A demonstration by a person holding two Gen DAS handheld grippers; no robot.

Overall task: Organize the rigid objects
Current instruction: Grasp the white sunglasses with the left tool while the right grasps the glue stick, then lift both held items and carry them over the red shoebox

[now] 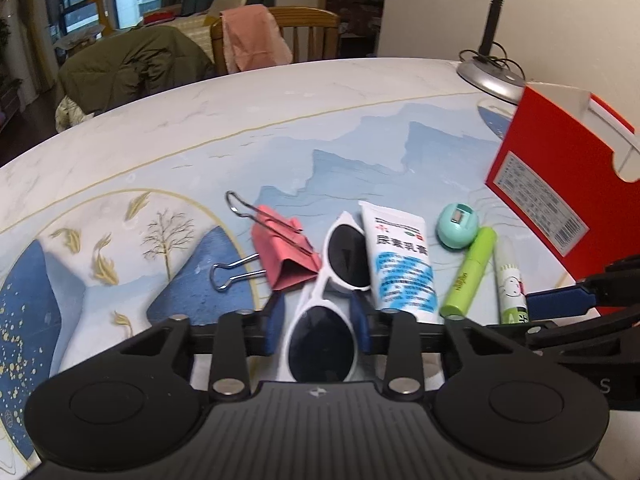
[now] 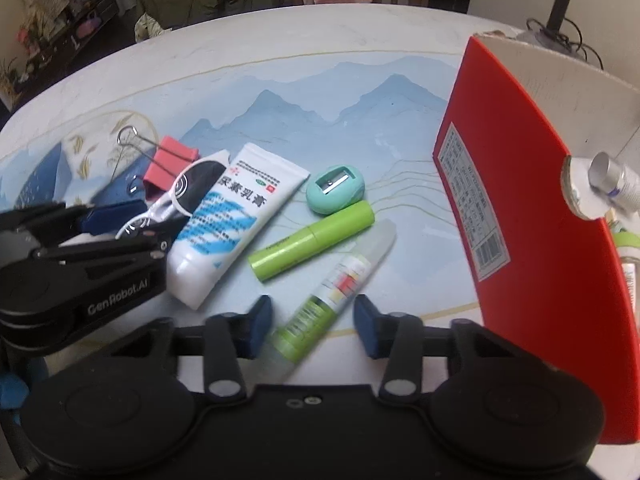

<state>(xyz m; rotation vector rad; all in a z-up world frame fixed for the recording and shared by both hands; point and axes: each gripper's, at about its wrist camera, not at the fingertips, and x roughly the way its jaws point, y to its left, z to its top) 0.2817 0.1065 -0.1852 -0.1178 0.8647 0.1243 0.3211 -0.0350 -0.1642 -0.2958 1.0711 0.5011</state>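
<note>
My left gripper (image 1: 318,320) straddles the near lens of the white sunglasses (image 1: 332,292), its blue pads close on both sides of the frame; I cannot tell if they touch. It also shows in the right wrist view (image 2: 120,216) over the sunglasses (image 2: 188,192). My right gripper (image 2: 314,320) is open around the lower end of a green-and-white glue stick (image 2: 332,292), which lies on the table. Beside them lie a white cream tube (image 2: 236,220), a green marker (image 2: 312,240), a teal sharpener (image 2: 335,189) and a pink binder clip (image 1: 286,254).
A red box (image 2: 532,200) stands open at the right, holding a small tube (image 2: 616,184) and other items. A desk lamp base (image 1: 490,78) sits behind the box. Chairs with clothes stand beyond the table's far edge.
</note>
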